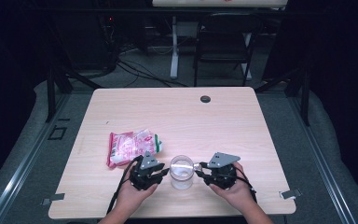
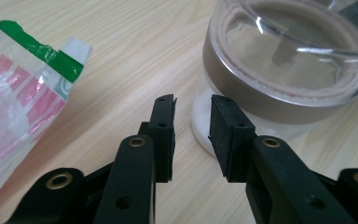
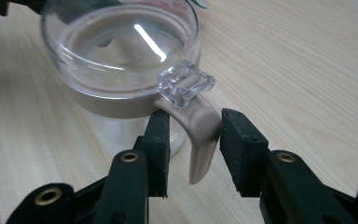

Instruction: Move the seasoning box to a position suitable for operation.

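Observation:
A small clear jar (image 1: pixel 182 171) with a clear lid and a tan band stands near the table's front edge, between the two hands. My left gripper (image 1: pixel 164 172) is just left of it; in the left gripper view its jaws (image 2: pixel 192 105) stand a little apart with nothing between them, pointed at the jar's (image 2: pixel 289 70) white base. My right gripper (image 1: pixel 198 170) is at the jar's right. In the right gripper view its jaws (image 3: pixel 195 119) stand on either side of the tan latch lever (image 3: pixel 200 135), which hangs from the lid (image 3: pixel 121 60); slim gaps show beside the lever.
A pink, white and green plastic bag (image 1: pixel 133 145) lies left of the jar, close behind my left gripper, and shows at the left of the left gripper view (image 2: pixel 18 93). The wooden table (image 1: pixel 177 112) has a dark grommet (image 1: pixel 205 99) at its far edge. A chair (image 1: pixel 223 42) stands beyond.

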Available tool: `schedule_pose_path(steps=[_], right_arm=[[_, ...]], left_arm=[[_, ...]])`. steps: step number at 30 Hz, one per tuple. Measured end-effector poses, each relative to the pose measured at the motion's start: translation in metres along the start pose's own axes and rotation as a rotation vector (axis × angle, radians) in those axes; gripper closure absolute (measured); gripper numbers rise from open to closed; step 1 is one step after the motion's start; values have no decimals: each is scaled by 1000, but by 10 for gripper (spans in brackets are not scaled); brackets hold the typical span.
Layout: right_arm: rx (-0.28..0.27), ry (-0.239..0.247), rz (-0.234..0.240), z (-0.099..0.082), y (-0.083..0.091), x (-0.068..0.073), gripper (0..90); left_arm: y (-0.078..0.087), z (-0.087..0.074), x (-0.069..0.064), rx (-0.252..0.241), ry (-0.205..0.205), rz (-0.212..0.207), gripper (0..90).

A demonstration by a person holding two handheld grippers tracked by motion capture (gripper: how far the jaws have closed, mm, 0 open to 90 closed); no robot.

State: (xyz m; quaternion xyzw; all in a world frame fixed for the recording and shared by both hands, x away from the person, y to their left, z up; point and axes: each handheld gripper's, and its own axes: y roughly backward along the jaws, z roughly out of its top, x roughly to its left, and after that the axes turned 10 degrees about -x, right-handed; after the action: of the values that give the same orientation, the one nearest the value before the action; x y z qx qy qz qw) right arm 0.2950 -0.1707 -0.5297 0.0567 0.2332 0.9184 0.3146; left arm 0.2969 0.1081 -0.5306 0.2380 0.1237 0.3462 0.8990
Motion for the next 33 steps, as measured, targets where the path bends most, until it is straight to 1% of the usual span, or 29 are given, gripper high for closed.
schedule_pose_path(steps=[2, 3, 4, 5, 6, 7, 8, 9, 13, 15, 16, 18, 21, 23, 24, 26, 29, 32, 33], right_arm=[[4, 13, -6, 2, 3, 2, 623], [13, 26, -12, 4, 5, 3, 615], [10, 44, -18, 5, 6, 5, 612], [-8, 53, -13, 7, 8, 6, 614], [-24, 47, 1, 10, 10, 7, 615], [-36, 42, 0, 12, 12, 7, 614], [-43, 42, 1, 14, 14, 7, 615], [-57, 38, 1, 15, 16, 7, 615], [-85, -6, -23, 16, 20, 4, 637], [-95, -40, -25, 16, 21, 3, 648], [-97, -53, -27, 16, 21, 3, 656], [-103, -62, -39, 17, 22, 2, 675], [-101, -98, -39, 19, 23, 1, 723], [-105, -110, -47, 20, 23, 0, 747], [-97, -108, -50, 20, 23, 0, 760], [-98, -115, -56, 21, 23, 0, 781], [-115, -118, -65, 24, 24, 1, 798], [-140, -127, -60, 27, 26, 2, 804], [-137, -131, -55, 28, 26, 3, 804]], left_arm=[[2, 1, 2, -10, -7, 3, 699], [3, 2, 3, -13, -5, 5, 696], [4, 2, 5, -17, 2, 6, 693], [5, 2, 6, -22, 5, 8, 692], [5, 3, 7, -30, 10, 13, 690], [7, 3, 7, -28, 11, 10, 689], [8, 3, 8, -39, 7, 17, 688], [9, 4, 8, -39, 17, 12, 686], [12, 6, 9, -60, 14, 14, 681], [13, 6, 9, -67, 26, 9, 677], [14, 7, 10, -69, 27, 7, 673], [14, 7, 10, -79, 32, 3, 669], [16, 7, 11, -88, 35, -9, 666], [18, 6, 10, -95, 35, -6, 667], [19, 7, 10, -93, 28, -9, 667], [21, 7, 9, -116, 30, -12, 678], [26, 8, 7, -141, 6, -11, 715], [26, 7, 6, -134, 3, -24, 767], [25, 7, 6, -128, 3, -30, 784]])
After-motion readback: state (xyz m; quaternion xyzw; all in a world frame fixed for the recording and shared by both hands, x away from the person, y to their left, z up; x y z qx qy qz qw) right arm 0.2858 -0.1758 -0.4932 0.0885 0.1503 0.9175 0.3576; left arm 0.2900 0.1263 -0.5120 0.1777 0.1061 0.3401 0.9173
